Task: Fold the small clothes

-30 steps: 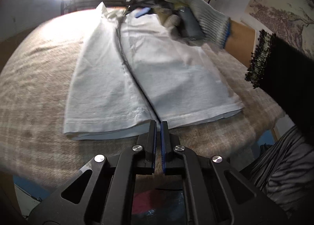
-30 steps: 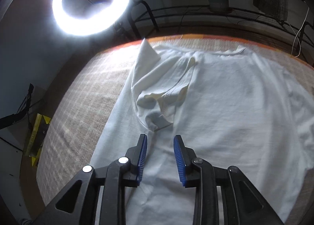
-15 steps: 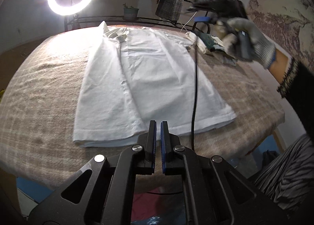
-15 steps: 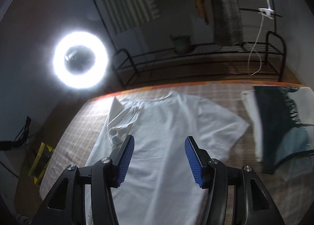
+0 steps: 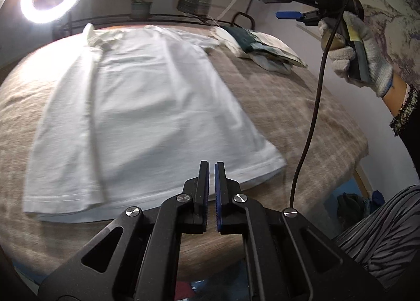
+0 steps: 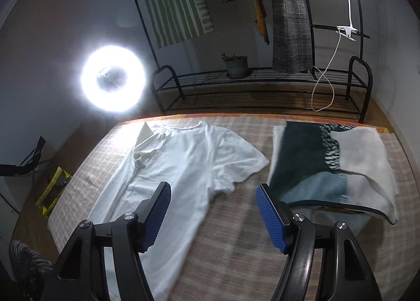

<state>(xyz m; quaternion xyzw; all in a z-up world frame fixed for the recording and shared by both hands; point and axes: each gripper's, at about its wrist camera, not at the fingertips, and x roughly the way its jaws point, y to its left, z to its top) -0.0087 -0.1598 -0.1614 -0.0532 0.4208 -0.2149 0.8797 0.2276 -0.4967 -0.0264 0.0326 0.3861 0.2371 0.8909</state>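
A white T-shirt [image 5: 147, 117] lies flat on the checked tablecloth [image 5: 302, 106], its left side folded inward; it also shows in the right wrist view [image 6: 183, 167], right sleeve spread out. My left gripper [image 5: 211, 167] is shut and empty, just above the shirt's hem near me. My right gripper [image 6: 214, 190] is open and empty, raised high above the table's right side; it shows in the left wrist view [image 5: 286, 6] in a gloved hand.
A pile of folded clothes, dark green, blue and white [image 6: 330, 161], lies at the table's right; it also shows in the left wrist view [image 5: 260, 46]. A ring light [image 6: 113, 81] and a black rack [image 6: 262, 91] stand behind the table. A cable [image 5: 312, 117] hangs from the right gripper.
My right gripper has let go of the folded left sleeve, opened wide, and lifted up and to the right, away from the shirt. My left gripper stayed shut near the hem.
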